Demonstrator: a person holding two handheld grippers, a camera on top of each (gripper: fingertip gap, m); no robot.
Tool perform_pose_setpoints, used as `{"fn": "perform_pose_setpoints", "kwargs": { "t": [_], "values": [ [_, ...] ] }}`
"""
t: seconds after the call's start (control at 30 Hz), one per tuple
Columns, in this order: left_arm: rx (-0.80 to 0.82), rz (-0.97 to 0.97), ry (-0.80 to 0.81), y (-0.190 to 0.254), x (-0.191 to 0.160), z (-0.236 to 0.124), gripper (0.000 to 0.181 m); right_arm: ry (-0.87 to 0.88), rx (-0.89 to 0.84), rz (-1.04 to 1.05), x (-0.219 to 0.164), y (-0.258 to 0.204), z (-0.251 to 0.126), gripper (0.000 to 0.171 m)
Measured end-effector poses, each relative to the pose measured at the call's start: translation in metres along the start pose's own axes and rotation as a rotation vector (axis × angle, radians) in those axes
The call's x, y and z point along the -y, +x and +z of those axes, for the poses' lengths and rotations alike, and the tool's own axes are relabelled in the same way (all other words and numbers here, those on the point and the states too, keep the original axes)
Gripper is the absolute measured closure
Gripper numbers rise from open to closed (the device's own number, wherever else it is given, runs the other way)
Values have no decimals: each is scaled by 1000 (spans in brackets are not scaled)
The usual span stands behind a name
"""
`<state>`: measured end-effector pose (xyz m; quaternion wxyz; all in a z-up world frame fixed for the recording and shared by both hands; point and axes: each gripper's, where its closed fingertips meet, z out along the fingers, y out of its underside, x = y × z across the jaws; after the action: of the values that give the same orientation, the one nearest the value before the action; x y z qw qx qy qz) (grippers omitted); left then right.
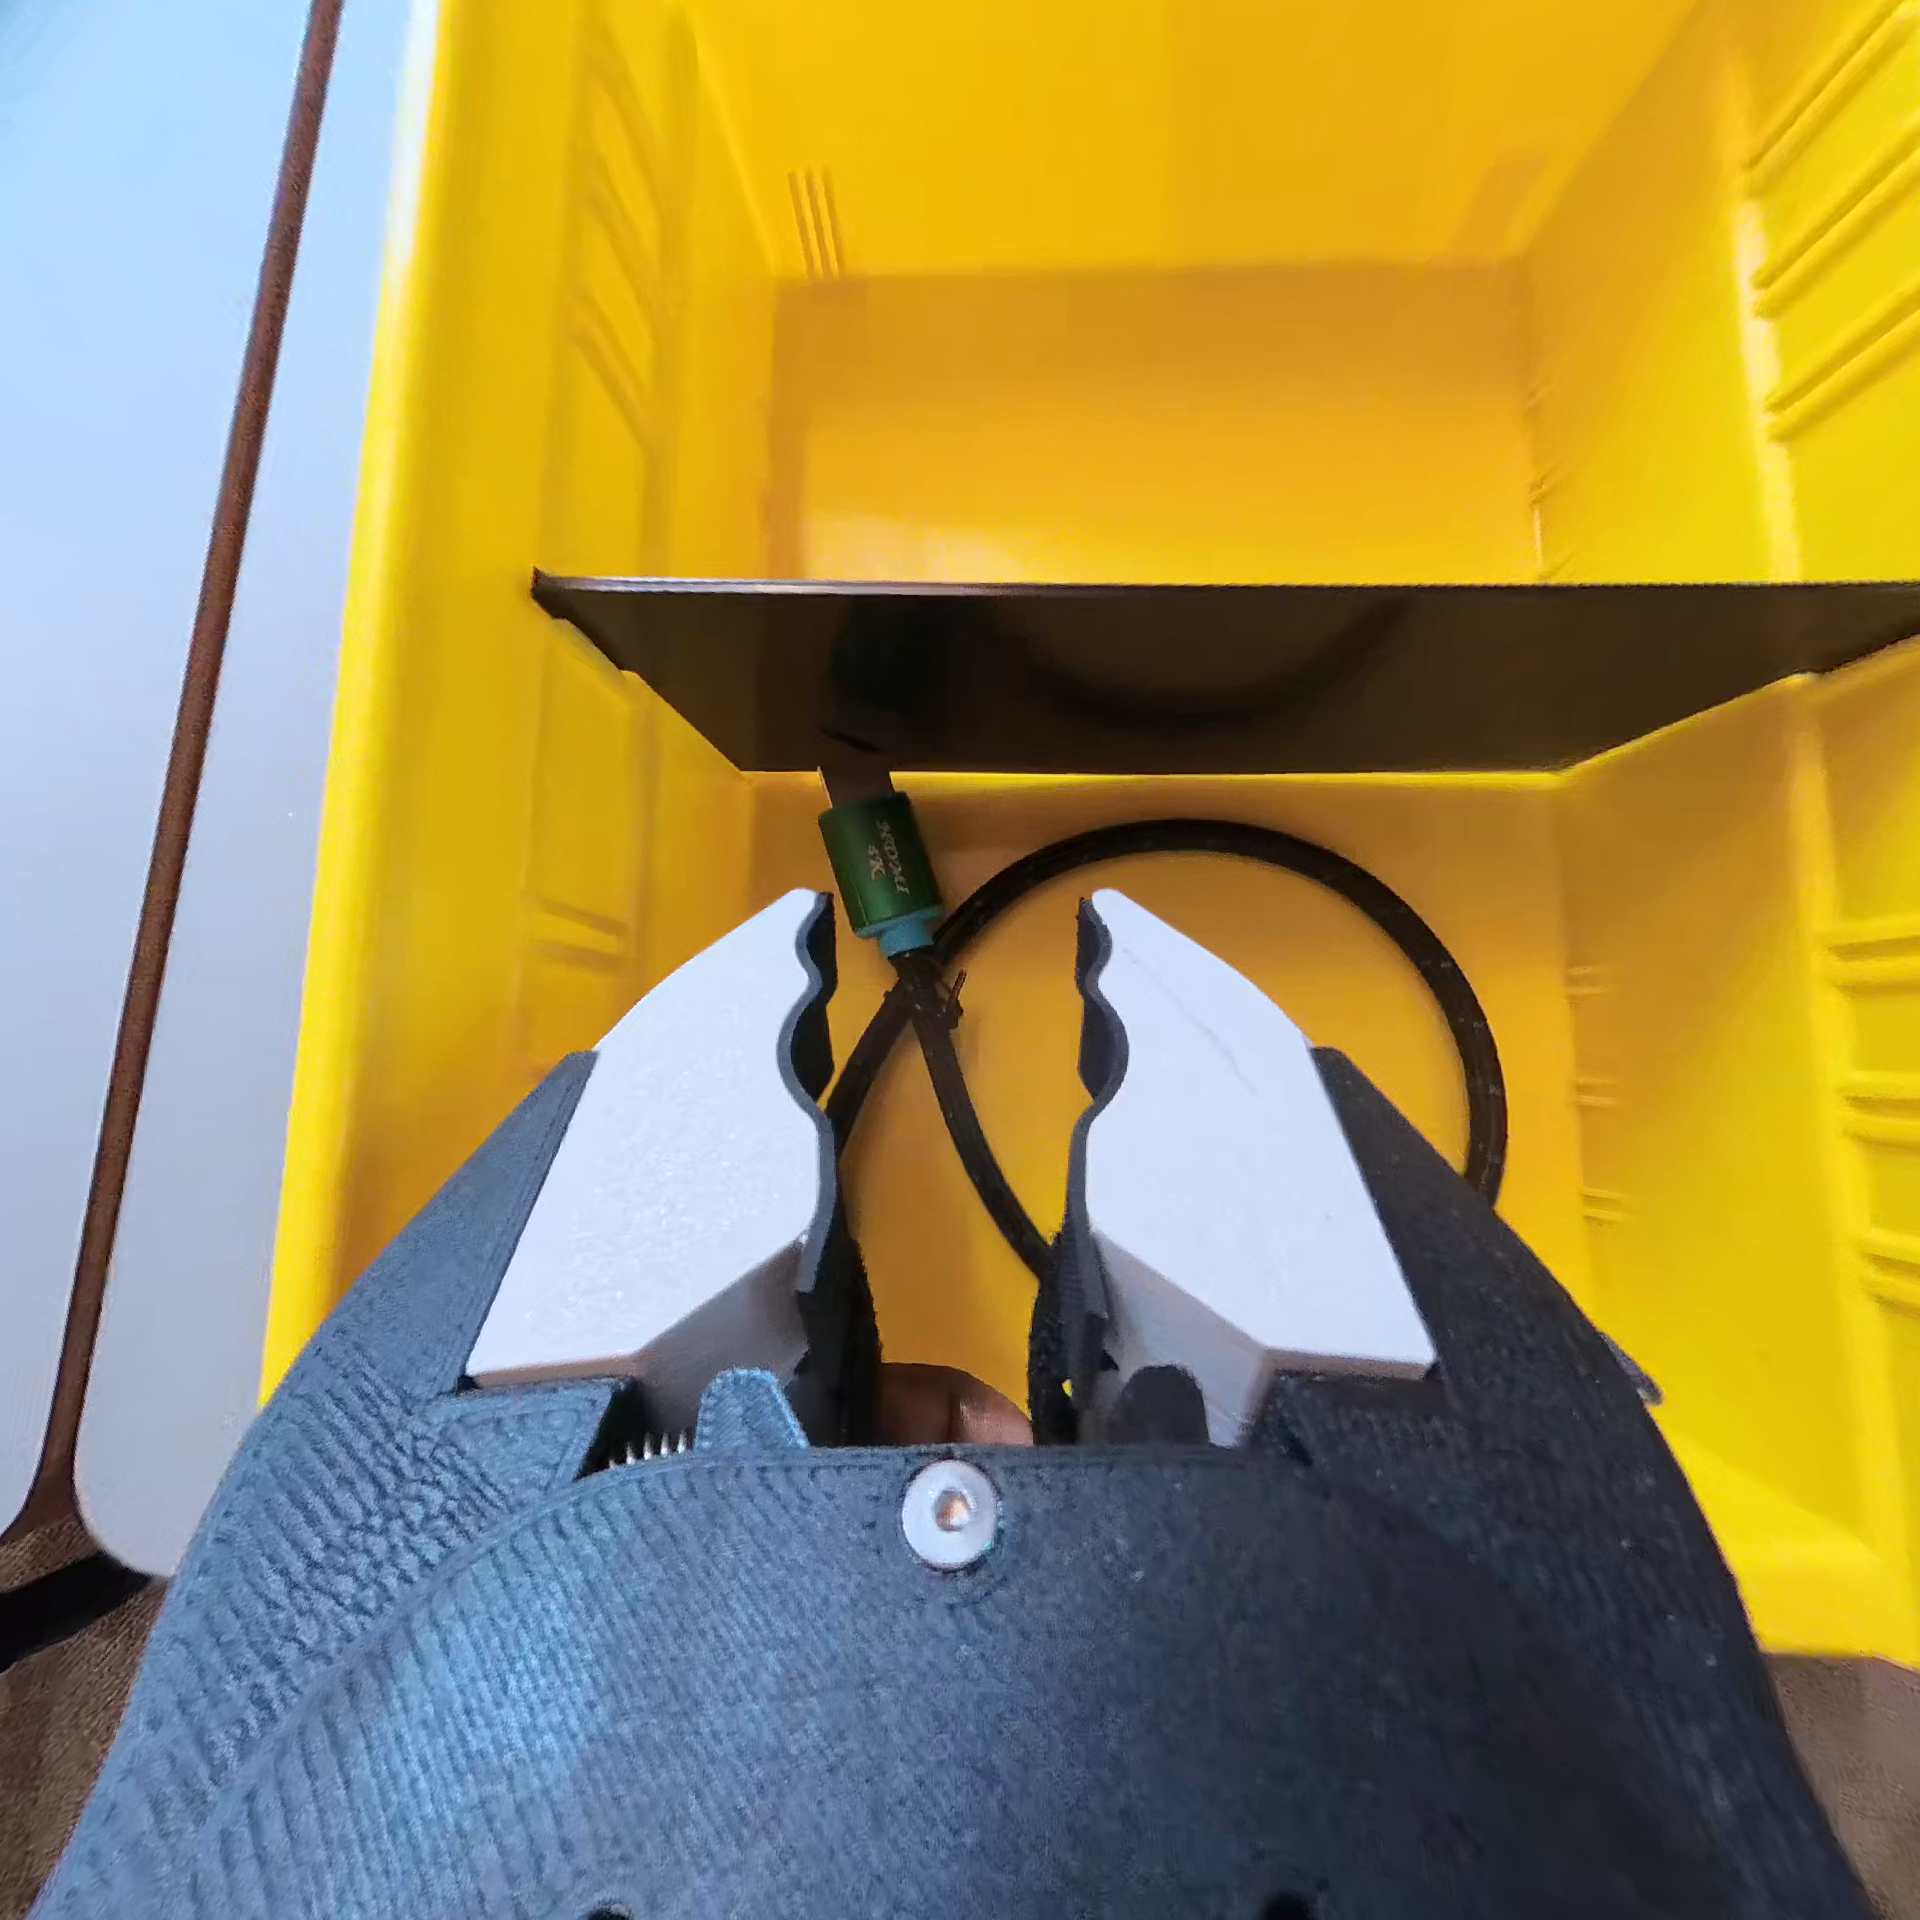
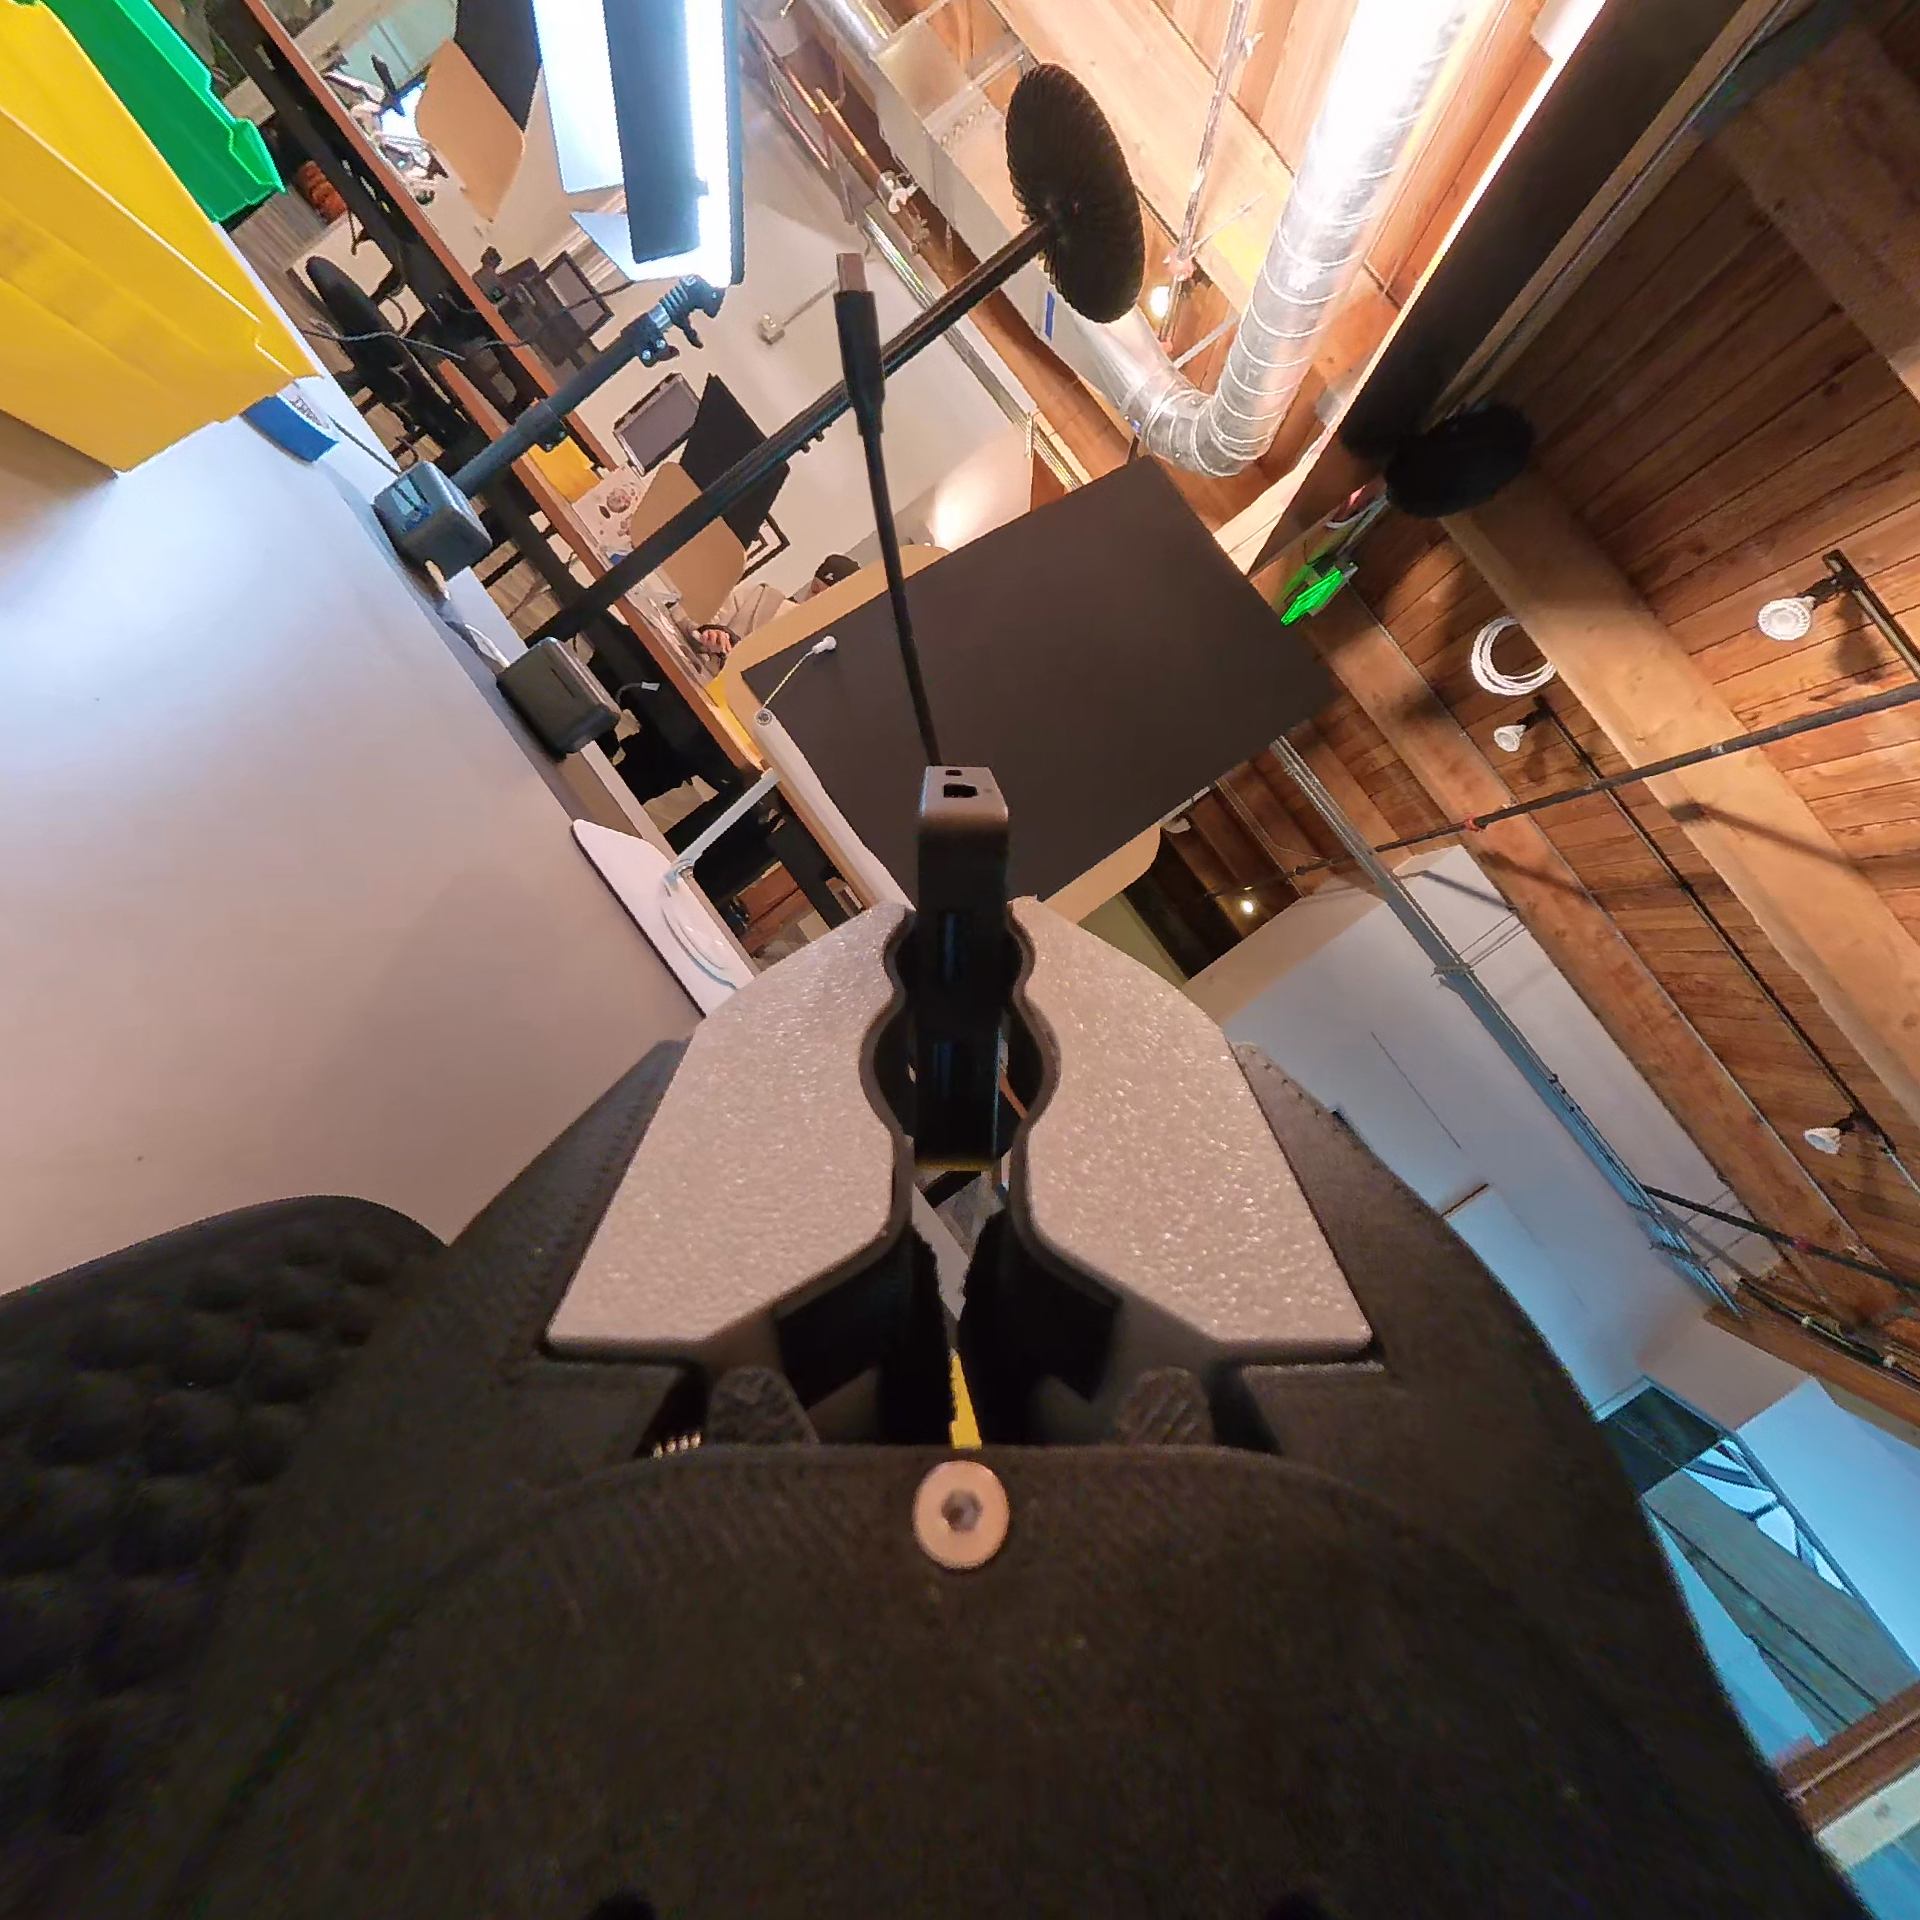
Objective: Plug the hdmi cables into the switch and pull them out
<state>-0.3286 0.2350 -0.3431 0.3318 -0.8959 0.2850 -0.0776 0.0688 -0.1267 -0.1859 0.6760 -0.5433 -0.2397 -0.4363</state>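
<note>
The left hand-held gripper (image 1: 956, 914) hangs over a yellow bin (image 1: 1143, 416) with its fingers spread wide and nothing between them. Just ahead of its left fingertip (image 1: 800, 925) lies the green-shelled HDMI plug (image 1: 881, 862), its metal nose tucked under a dark divider panel (image 1: 1195, 675) that crosses the bin. Its black cable (image 1: 1382, 935) loops round on the bin floor behind the fingers.

The right hand-held gripper (image 2: 956, 935) is closed on the small black switch (image 2: 961, 935), held on edge with a port facing up; a thin pigtail lead (image 2: 883, 499) rises from it to a free plug.

The plug shell looks rigid and smooth, likely slippery, so the flat sides of the shell seem the best place to pinch. The cable is limp and light and would probably trail and tug; gripping it instead of the shell would give poor control for insertion.
</note>
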Motion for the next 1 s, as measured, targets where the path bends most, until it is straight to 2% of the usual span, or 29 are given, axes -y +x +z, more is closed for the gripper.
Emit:
{"fn": "perform_pose_setpoints", "kwargs": {
  "t": [0.07, 0.33, 0.57, 0.6, 0.8, 0.9, 1.0],
  "values": [
    [3, 46, -34, -1, -6, -6, 140, -1, 7, 1, -1, -2, 1, 157],
    [24, 407, -414, -15, -41, -15, 151, 15, 24, -24, 2, -8, 1, 157],
    [25, 535, -562, -24, -50, 4, 160, 42, 25, -44, 9, -8, 0, 157],
    [30, 544, -564, -25, -50, 6, 169, 46, 24, -47, 9, -8, 0, 157],
    [31, 501, -465, -23, -46, 2, 175, 57, 20, -55, 11, -7, -1, 157],
    [67, 450, -289, -17, -29, -22, 175, 59, 16, -59, 12, -6, -2, 157],
    [106, 404, -28, -9, 1, -61, 175, 69, 12, -60, 14, -6, -3, 157]
  ]
}}
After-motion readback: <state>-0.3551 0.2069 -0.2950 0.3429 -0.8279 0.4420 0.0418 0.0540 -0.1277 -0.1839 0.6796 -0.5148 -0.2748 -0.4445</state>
